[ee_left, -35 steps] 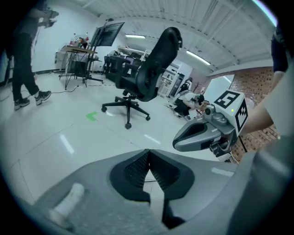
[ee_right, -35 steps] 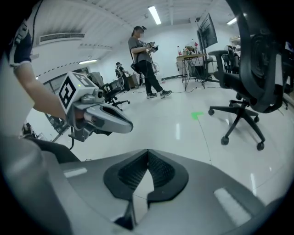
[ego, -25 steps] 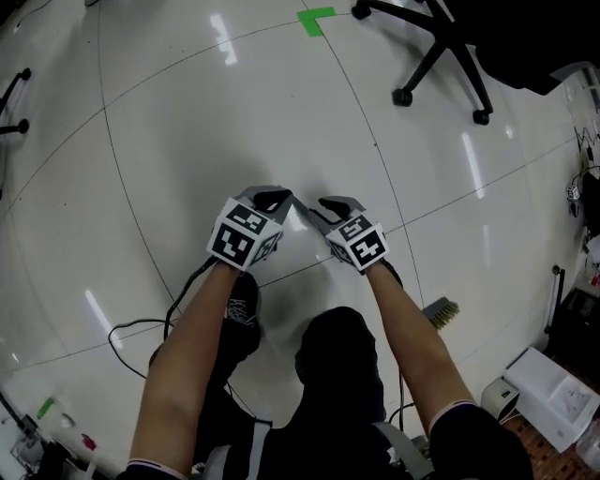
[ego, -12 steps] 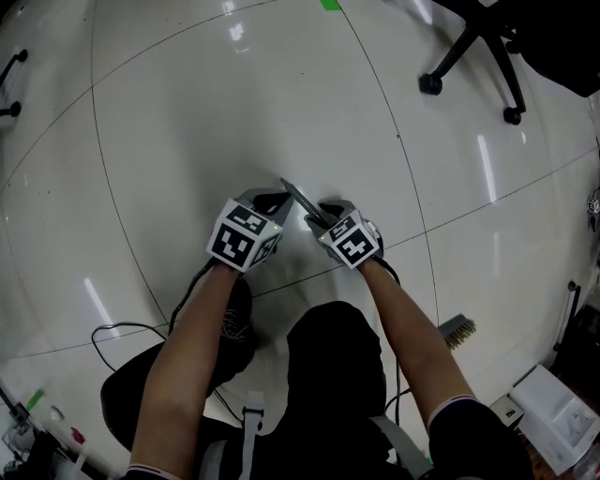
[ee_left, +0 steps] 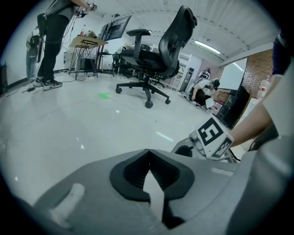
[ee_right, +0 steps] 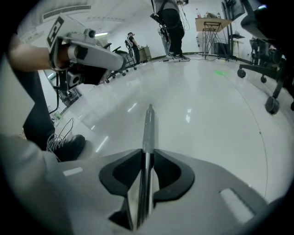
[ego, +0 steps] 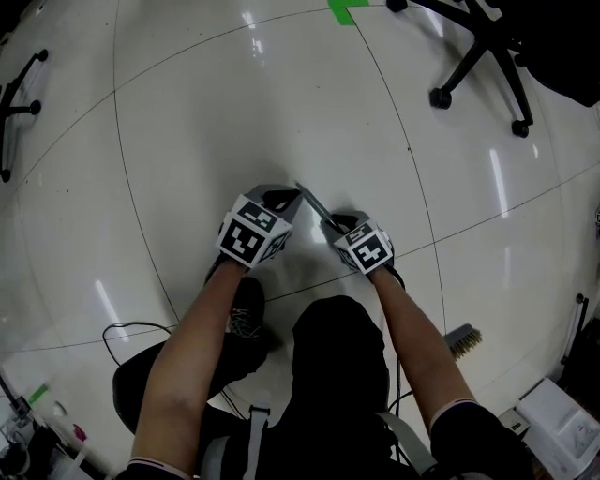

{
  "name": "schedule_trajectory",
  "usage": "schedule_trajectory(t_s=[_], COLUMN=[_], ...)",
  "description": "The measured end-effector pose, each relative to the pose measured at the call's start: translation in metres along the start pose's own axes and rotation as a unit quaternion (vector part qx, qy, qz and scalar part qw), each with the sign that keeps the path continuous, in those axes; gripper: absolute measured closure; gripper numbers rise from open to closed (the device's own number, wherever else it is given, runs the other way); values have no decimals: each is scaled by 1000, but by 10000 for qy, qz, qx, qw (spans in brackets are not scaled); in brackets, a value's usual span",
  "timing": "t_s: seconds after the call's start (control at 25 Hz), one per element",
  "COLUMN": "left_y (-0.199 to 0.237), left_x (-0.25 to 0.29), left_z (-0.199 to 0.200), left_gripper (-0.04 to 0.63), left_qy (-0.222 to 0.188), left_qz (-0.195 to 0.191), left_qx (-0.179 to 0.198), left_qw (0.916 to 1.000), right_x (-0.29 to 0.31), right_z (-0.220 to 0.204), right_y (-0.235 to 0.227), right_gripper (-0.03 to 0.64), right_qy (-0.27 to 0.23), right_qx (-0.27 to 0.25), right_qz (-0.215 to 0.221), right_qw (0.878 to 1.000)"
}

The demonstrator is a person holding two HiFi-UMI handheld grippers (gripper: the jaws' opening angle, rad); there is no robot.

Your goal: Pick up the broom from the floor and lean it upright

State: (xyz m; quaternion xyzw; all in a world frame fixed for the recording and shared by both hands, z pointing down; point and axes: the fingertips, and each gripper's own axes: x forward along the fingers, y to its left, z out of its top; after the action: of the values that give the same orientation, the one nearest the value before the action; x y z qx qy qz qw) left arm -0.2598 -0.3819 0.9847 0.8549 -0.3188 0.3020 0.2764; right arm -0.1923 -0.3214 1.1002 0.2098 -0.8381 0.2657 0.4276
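Nearest the person, at the near right, the brush head (ego: pixel 461 339) of the broom (ego: pixel 313 202) lies on the floor (ego: pixel 187 112) just outside the right forearm (ego: pixel 417 333). From there the shaft is hidden under that arm. It most likely runs on a slant toward the far left, since its grey metal handle (ee_right: pixel 148 133) comes out again ahead of the right gripper (ego: pixel 343 223). The broom's long axis therefore goes from near right to far left, flat on the tiles.

In the right gripper view the handle runs straight out along the line of the jaws. It sits between the two dark pads (ee_right: pixel 171 172), and the jaws are closing with the pads already against the shaft on both sides. This hand has the broom, and its grip is up toward the handle's free end, well away from the brush.

The left gripper (ego: pixel 278 198) is just beside the handle's far tip, on its left, not touching it. Its own view shows the tips pinched together on nothing, with only bare floor beyond.

The lift will probably pivot on the brush head, so the handle end must rise and swing back toward the person. The left hand, being near the tip, is placed to steady it.

Farther off are an office chair (ego: pixel 478 56) at the far right and a green tape mark (ego: pixel 347 11).
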Motion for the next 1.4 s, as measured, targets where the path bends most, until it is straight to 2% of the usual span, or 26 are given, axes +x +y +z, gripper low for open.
schedule_trajectory(t_s=[0.16,0.36,0.44,0.72,1.08,1.24,1.4], left_y=[4,-4,-17,-93,-254,-321,-384], left_x=[-17,-73,-99,-183,-256,-280,-299], left_z=[26,98,128,229,320,354,380], left_gripper=[595,595,595,595,595,595,595], left_qy=[-196,-797,-905,-1083,-928,-866,-888], left_qz=[43,209,197,-122,-706,-1060,-1451], left_qx=[131,593,728,789,1336,1726,2019], left_qw=[9997,9948,9930,9909,9841,9754,9645], right_x=[-41,-131,-174,-336,-536,-615,-682], right_z=[40,97,118,168,146,127,108], right_y=[-2,10,17,47,83,94,108], right_gripper=[529,531,531,531,531,531,532], right_qy=[-516,-1074,-1253,-1662,-1740,-1999,-2325], right_qx=[16,-59,-85,4,469,933,1385], right_qz=[-220,-544,-690,-1251,-1821,-2277,-2687], right_qw=[9984,9927,9897,9781,9666,9484,9244])
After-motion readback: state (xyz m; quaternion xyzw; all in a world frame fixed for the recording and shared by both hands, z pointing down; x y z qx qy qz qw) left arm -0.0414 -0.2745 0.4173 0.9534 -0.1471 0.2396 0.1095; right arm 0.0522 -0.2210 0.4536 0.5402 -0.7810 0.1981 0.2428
